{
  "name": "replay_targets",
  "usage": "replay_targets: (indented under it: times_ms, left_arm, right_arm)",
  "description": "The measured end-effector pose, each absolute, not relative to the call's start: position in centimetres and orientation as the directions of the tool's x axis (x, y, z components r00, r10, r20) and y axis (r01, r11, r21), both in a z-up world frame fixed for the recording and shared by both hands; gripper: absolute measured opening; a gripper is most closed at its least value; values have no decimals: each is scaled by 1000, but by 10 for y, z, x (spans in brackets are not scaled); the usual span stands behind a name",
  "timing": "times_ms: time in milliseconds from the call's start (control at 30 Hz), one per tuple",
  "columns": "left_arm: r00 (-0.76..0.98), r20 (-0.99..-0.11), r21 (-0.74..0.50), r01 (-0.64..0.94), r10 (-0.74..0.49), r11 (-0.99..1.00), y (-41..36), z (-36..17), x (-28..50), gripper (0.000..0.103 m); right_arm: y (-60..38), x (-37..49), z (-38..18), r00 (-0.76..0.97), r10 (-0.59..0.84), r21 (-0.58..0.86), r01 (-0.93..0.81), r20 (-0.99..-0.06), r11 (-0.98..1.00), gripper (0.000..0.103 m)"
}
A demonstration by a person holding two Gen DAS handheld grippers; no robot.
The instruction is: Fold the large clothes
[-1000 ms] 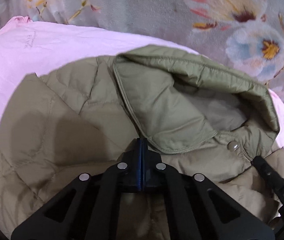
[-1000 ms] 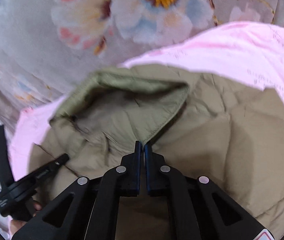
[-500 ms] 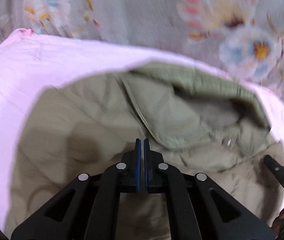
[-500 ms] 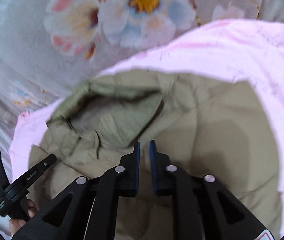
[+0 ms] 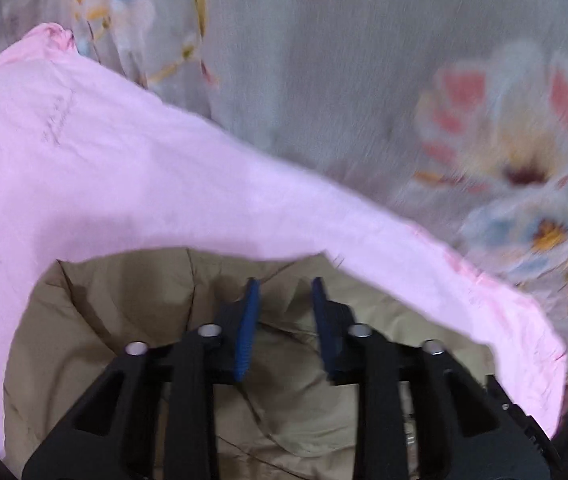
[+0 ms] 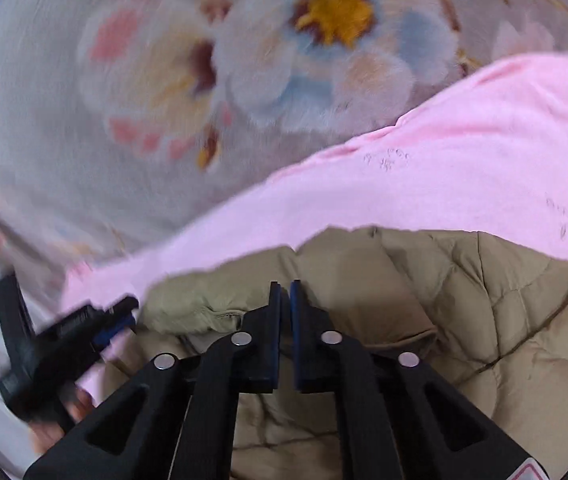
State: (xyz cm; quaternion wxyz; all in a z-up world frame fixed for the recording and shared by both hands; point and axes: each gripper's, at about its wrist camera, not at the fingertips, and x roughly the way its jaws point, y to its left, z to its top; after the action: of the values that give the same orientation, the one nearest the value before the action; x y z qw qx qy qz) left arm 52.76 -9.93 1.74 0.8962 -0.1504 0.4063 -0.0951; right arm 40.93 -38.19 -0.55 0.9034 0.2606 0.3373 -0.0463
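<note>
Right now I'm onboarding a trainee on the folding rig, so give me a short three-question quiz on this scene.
1. True or false: the olive quilted jacket lies on a pink cloth.
2. Which gripper has the clearly wider gap between its pads? A) left gripper B) right gripper
3. Fill in: the surface under the pink cloth is a bedcover printed with ____.

Key: 1 true. 2 A; nothing is between its pads, and they have just been opening. 3 flowers.
</note>
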Motion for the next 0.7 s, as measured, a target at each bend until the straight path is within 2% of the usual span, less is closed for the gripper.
replay_targets:
  times_ms: [100,267,467,700]
  left_arm:
    - [638,-723,-266,96,-265,959,-104,2,526,0]
    - [647,-745,-40,195,-160,980,-128,-12,507,0]
    - [695,-716,93,180,-60,979,-143,-22,497,0]
    - [714,-700,145,164,-16,976,-149,-23,495,0]
  right_arm:
    - [-377,406,-18,731,56,345,252,-680,904,0]
    - [-379,398,-31,701,28,307,276,-713,911,0]
    - [-364,404,-42,671,-82,178,310,-737,934,0]
    - [-347,406,-42,662,-199,50,337,-722,940,0]
